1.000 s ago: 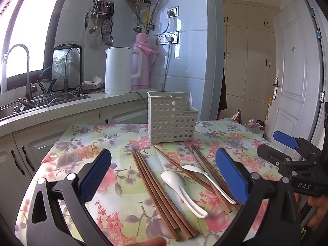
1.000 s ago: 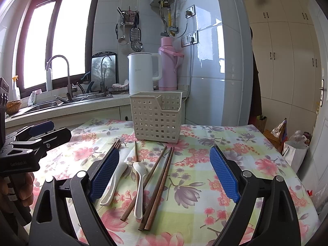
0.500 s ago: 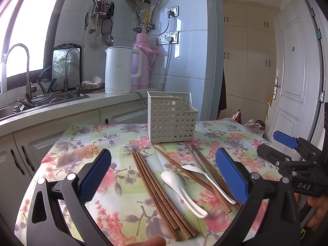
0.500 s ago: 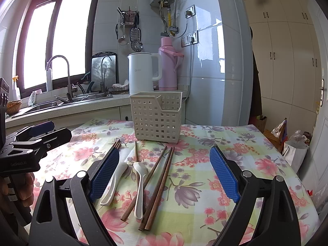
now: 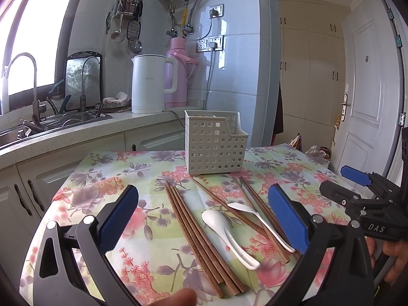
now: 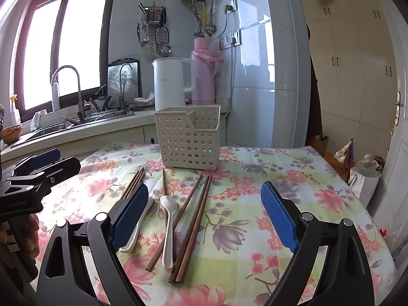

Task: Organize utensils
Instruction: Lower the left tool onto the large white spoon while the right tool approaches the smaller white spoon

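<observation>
Chopsticks and spoons are all loose on the flowery tablecloth (image 5: 107,193), none of them in the basket (image 5: 214,148) yet. That basket is a pale perforated plastic one, standing upright at the far middle of the table, with the utensils fanned out on the near side of it.

From the left wrist view: a tight bundle of brown chopsticks (image 5: 201,239) runs from near the basket toward the camera, on the left of the pile. Just right of it lies a white spoon (image 5: 227,232), bowl end far, handle near. A second white spoon (image 5: 262,224) sits further right, lying across a couple more chopsticks (image 5: 257,211) that angle off to the right.

Left gripper (image 5: 201,219) hangs above the near edge of the table with its jaws spread wide, nothing between the blue pads (image 5: 118,219). Right gripper (image 6: 204,219) is the same deal, wide apart and holding nothing (its left pad covers part of one spoon in its own view, but whether it touches is hard to tell). Each gripper shows up at the edge of the other's camera, so they're side by side.

Behind the table there's a counter with a white kettle (image 5: 149,84), a pink thermos (image 5: 178,74) and a sink (image 5: 63,119) off to the left.
</observation>
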Demonstrator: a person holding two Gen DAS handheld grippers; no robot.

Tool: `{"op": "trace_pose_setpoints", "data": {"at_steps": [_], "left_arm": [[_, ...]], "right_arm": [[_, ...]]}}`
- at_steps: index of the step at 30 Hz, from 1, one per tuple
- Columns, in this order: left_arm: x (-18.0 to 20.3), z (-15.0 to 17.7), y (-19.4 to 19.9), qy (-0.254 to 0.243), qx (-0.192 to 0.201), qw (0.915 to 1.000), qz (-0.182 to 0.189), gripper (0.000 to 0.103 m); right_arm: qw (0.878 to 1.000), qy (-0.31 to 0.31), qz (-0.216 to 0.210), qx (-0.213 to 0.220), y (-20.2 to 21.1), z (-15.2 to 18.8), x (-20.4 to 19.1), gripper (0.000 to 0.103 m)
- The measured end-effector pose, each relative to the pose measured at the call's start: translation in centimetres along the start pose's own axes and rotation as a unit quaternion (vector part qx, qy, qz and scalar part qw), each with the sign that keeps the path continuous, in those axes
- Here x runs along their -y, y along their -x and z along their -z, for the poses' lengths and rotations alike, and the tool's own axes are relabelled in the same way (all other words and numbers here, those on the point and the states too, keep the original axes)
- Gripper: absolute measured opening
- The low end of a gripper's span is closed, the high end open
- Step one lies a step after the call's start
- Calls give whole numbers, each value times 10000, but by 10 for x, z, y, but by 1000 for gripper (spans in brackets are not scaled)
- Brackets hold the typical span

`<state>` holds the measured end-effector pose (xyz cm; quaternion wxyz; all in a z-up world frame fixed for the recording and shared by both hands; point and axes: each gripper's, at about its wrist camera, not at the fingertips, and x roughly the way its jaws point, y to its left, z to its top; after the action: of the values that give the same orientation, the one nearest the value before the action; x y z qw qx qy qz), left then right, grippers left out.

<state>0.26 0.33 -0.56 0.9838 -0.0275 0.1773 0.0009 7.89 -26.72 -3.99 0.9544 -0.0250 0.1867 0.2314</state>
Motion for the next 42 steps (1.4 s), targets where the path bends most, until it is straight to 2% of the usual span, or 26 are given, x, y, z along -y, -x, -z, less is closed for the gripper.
{"op": "trace_pose_setpoints", "data": {"at_steps": [4,6,9,12,17,23,30,31,36,42], "left_arm": [[2,2,-13,-65,-374,9992,-156,99],[1,5,-26,44,-831,9965,-93,99],[2,11,-43,117,-1250,9920,-97,98],[4,15,-57,191,-1444,9893,-87,97],[9,14,-85,255,-1818,9830,75,64],[10,17,-119,392,-2267,9731,92,43],[13,23,-148,463,-2732,9608,-20,41],[13,24,-151,485,-2770,9596,-10,38],[11,26,-164,490,-2959,9539,-110,37],[16,25,-171,237,-2988,9537,-240,38]], "right_arm": [[9982,-41,172,-565,-19,2,5,84],[9965,-93,278,-777,-27,4,10,84],[9947,-191,274,-970,-36,8,19,84],[9933,-243,313,-1084,-43,9,26,84],[9918,-338,355,-1183,-52,8,39,84],[9908,-381,355,-1252,-58,8,51,84],[9914,-480,230,-1198,-62,2,61,84],[9916,-480,220,-1181,-62,2,62,84],[9915,-486,161,-1199,-67,0,64,84],[9904,-468,84,-1296,-72,-2,61,84]]}}
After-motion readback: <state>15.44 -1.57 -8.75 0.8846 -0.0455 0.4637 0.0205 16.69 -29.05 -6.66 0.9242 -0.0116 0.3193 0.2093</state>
